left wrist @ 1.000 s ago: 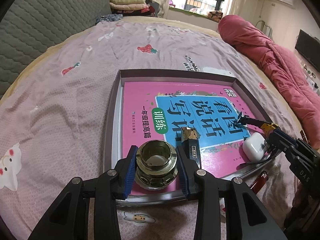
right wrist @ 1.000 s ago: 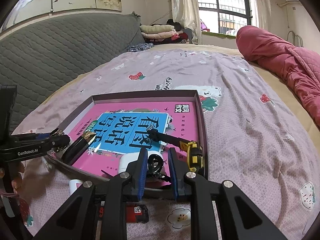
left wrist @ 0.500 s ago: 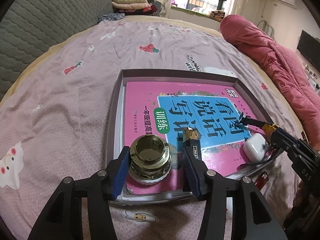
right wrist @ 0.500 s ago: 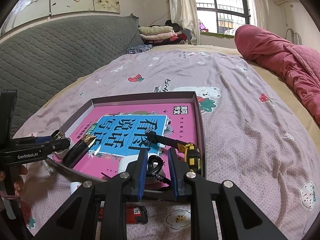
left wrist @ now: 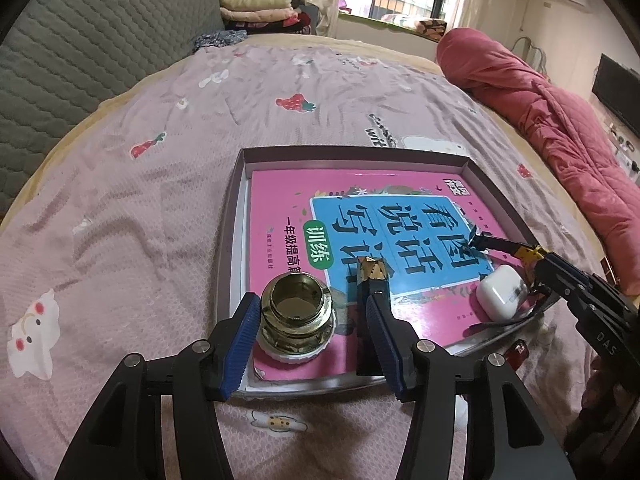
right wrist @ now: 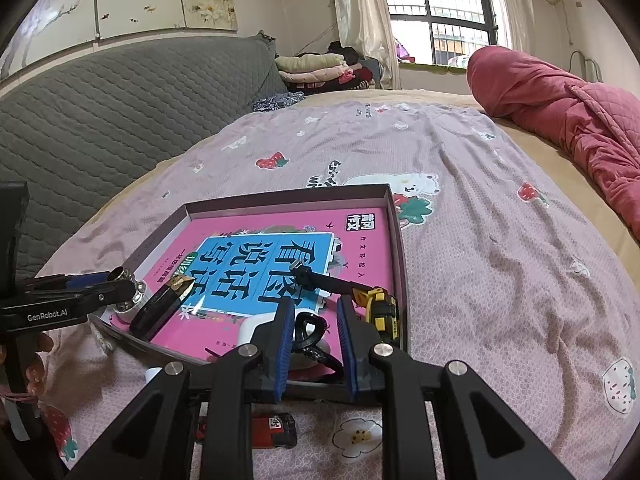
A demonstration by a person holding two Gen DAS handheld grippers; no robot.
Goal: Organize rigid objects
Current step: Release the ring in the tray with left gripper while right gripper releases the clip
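Note:
A shallow purple tray (left wrist: 236, 216) on the bed holds a pink book (left wrist: 280, 208). A brass fitting (left wrist: 295, 312) stands on the book's near left corner. My left gripper (left wrist: 312, 320) is open around it, fingers apart from its sides. A black and gold lipstick (left wrist: 370, 280) lies beside the right finger. A white earbud case (left wrist: 500, 292) lies at the tray's right. My right gripper (right wrist: 314, 328) is shut on a black looped cord (right wrist: 310, 330) over the tray's near edge (right wrist: 396, 248). A yellow tape measure (right wrist: 382, 312) lies beside it.
A red lighter (right wrist: 264, 430) lies on the sheet in front of the tray. A rolled red quilt (left wrist: 560, 120) runs along the bed's right side. A grey quilted headboard (left wrist: 80, 48) stands at left. Folded clothes (left wrist: 256, 6) sit at the far end.
My left gripper has opened and let go of the brass fitting, which now stands on the book. Both grippers have drawn back slightly from the tray.

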